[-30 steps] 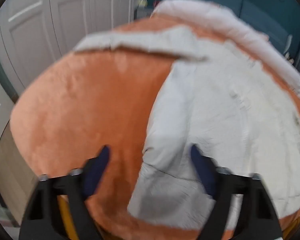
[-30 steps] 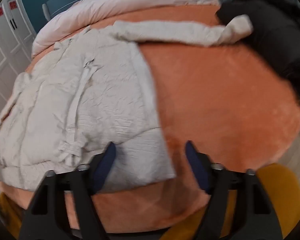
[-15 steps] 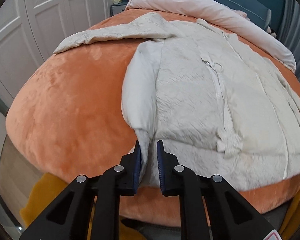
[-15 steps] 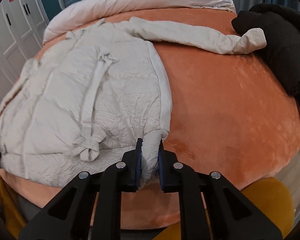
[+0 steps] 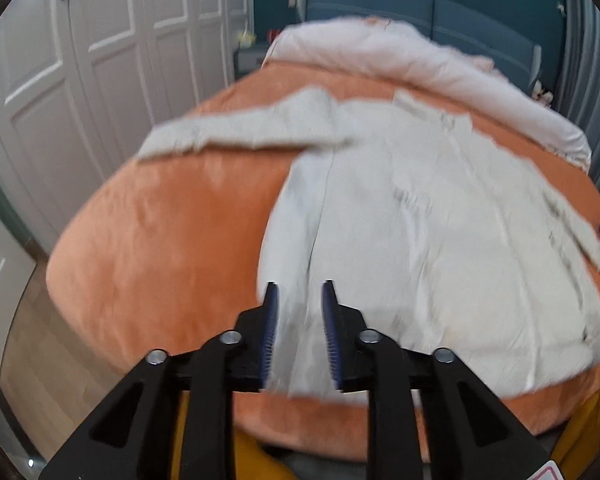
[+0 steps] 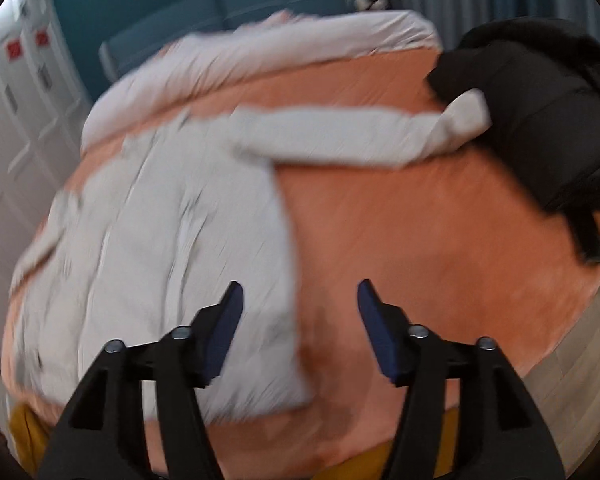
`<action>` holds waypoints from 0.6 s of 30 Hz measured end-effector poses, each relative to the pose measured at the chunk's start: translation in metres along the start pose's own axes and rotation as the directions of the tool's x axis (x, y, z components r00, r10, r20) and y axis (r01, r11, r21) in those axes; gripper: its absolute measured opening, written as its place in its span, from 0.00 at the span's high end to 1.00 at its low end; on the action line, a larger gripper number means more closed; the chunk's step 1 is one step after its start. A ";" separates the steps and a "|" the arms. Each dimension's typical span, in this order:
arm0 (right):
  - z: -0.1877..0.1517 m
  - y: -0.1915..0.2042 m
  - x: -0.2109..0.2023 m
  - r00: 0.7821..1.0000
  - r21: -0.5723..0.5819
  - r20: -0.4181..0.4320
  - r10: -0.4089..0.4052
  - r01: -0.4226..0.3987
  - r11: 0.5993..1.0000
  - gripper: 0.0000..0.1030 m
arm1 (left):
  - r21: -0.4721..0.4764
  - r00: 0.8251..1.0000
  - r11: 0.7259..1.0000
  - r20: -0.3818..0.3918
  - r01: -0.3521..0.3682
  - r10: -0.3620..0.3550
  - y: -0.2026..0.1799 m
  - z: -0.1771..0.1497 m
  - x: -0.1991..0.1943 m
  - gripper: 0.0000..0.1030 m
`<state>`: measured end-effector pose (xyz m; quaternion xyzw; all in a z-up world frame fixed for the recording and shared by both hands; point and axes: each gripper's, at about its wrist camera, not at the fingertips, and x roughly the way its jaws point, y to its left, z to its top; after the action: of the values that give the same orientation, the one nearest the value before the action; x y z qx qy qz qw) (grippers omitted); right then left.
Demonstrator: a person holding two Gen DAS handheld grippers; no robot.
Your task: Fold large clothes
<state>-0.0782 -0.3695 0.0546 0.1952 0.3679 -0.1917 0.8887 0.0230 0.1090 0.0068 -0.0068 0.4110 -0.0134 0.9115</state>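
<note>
A large cream padded coat (image 5: 420, 232) lies spread flat on an orange bed cover (image 5: 159, 248), sleeves out to both sides. My left gripper (image 5: 300, 292) hangs above the coat's near left hem corner, its jaws a small way apart with nothing clamped. In the right wrist view the coat (image 6: 171, 240) fills the left half, its right sleeve (image 6: 340, 136) reaching toward the black garment. My right gripper (image 6: 300, 292) is wide open and empty above the coat's near right hem corner. Both views are motion-blurred.
A black garment (image 6: 548, 120) lies on the bed's right side, touching the sleeve cuff. A pale pink duvet (image 5: 400, 60) is bunched at the head of the bed. White wardrobe doors (image 5: 79, 80) stand to the left. Wooden floor (image 5: 39, 360) shows beside the bed.
Half a second ago both grippers were shut on the coat's hem corners. Both have now opened and let the hem go, and both have pulled back and up.
</note>
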 end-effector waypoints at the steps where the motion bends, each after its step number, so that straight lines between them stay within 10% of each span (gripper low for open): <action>1: 0.013 -0.014 0.003 1.000 0.031 0.014 -0.025 0.024 0.999 0.42 | 0.010 1.000 1.000 0.016 0.004 -0.004 -0.005 0.011 0.000 0.62; 14: 0.121 -0.170 0.134 0.995 0.515 -0.025 -0.096 0.095 0.852 0.38 | 0.160 0.993 0.983 0.061 0.091 -0.102 -0.133 0.091 0.072 0.44; 16: 0.135 -0.176 0.159 0.991 0.519 -0.073 -0.111 0.132 0.845 0.49 | 0.184 0.993 0.978 0.049 0.097 -0.108 -0.151 0.093 0.089 0.44; 18: 0.147 -0.174 0.169 0.988 0.496 -0.088 -0.127 0.154 0.855 0.90 | 0.194 0.994 0.975 0.024 0.104 -0.111 -0.162 0.094 0.106 0.44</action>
<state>0.0339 -0.6223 -0.0082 0.3966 0.3416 -0.3399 0.7813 0.1606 -0.0558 -0.0070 0.0590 0.3908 -0.1023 0.9129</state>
